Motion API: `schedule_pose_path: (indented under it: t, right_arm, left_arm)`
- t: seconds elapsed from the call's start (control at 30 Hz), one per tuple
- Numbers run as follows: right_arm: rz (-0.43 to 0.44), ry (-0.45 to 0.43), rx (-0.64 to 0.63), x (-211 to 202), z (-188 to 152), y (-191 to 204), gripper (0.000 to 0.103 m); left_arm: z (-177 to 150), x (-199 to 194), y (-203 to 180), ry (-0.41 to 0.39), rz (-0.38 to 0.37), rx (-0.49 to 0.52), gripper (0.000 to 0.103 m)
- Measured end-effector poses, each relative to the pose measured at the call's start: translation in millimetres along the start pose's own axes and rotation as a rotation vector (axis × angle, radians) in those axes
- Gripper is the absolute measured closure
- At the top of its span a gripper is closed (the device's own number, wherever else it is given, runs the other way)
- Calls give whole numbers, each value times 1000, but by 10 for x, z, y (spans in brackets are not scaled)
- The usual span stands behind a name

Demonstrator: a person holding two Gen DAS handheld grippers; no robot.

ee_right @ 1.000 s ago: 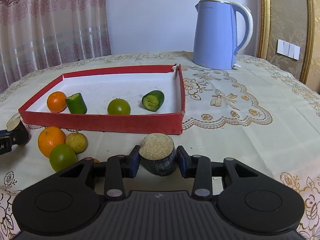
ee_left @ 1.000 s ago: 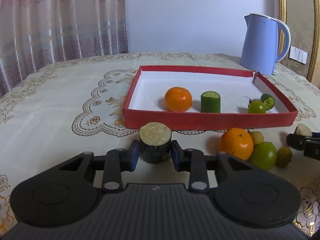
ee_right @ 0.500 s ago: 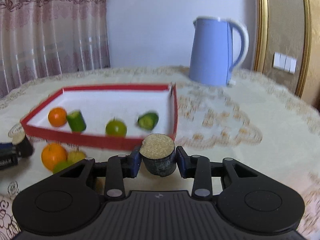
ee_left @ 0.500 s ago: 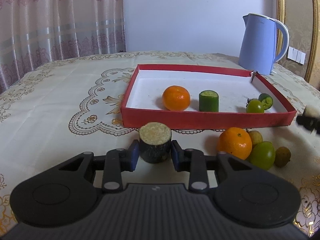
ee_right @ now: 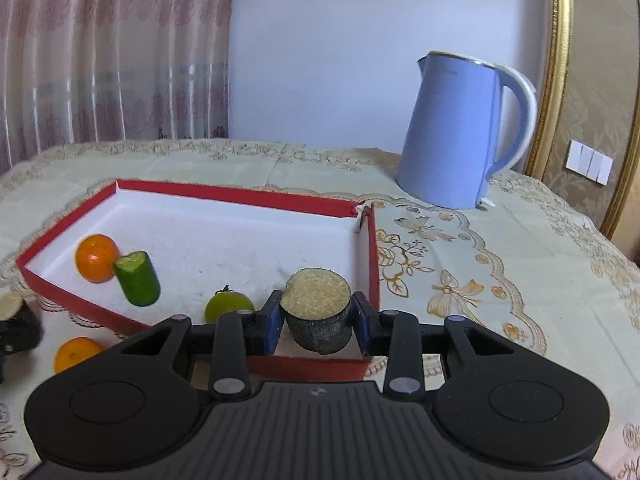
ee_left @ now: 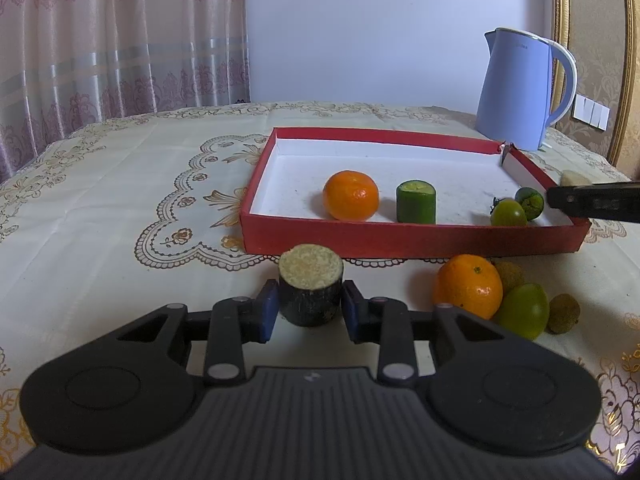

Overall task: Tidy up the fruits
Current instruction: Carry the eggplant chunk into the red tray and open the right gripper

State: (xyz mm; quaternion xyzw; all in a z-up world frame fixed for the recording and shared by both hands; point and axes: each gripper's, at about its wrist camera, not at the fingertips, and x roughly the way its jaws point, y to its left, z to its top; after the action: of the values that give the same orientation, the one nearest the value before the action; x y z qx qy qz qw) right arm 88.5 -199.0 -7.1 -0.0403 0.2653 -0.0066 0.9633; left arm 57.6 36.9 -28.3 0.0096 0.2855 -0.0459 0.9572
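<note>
My left gripper (ee_left: 309,308) is shut on a dark sugarcane piece (ee_left: 310,290), low over the table in front of the red tray (ee_left: 400,236). My right gripper (ee_right: 316,322) is shut on a second dark sugarcane piece (ee_right: 317,310), held above the tray's near right corner (ee_right: 312,368). In the tray lie an orange (ee_left: 351,195), a green cucumber piece (ee_left: 416,202), a green tomato (ee_left: 508,213) and a small dark green piece (ee_left: 529,203). In front of the tray lie an orange (ee_left: 469,285), a green fruit (ee_left: 522,311) and two small brown fruits (ee_left: 563,314).
A blue kettle (ee_right: 460,132) stands behind the tray at the right. The table has an embroidered cream cloth (ee_left: 120,208). A curtain (ee_left: 100,40) hangs at the back left. The right gripper shows at the right edge of the left wrist view (ee_left: 592,200).
My right gripper has lifted its sugarcane piece from the table and moved forward and left over the tray's near right corner. My left gripper has stayed almost still.
</note>
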Motion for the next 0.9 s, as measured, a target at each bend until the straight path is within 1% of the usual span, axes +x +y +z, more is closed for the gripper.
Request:
schedule_pose_path:
  t: [0.17,0.23,0.37,0.43,0.5,0.53,0.57,0.63,0.73,0.83,0.87,0.9]
  right_arm:
    - [-3,38,-23,218,-21,67,69]
    - [10,54,-24,274,-41,77,68]
    - [14,33,-6,228,-29,36,68]
    - [28,12,11,122,-23,-5,67]
    - [38,-10,29,-34,-53,-56,59]
    - [43,-14,37,-130,-101,-86,50]
    - [42,-15,43,-203,-146,-112,46]
    - [29,-5,55,-353,-276,-163,45]
    - [25,38,73,-449,-423,-232,44]
    - [28,116,86,-356,-538,-278,44]
    - [31,117,92,-336,-561,-296,40]
    - [22,112,93,-323,-561,-303,39]
  left_arm:
    - [2,3,-4,1,-2,0,73]
    - [1,1,-2,2,-5,-1,73]
    - [2,6,-4,3,-8,-2,73]
    - [2,3,5,1,-9,-4,73]
    - [-1,0,16,1,-13,-9,73]
    - [0,0,22,1,-15,-12,73]
    - [0,5,29,1,-17,-14,73]
    - [1,7,27,2,-17,-15,73]
    - [0,9,30,6,-16,-14,73]
    - [1,5,26,5,-14,-11,73]
    - [-1,0,19,4,-10,-6,73]
    - [-3,-1,13,4,-6,-2,73]
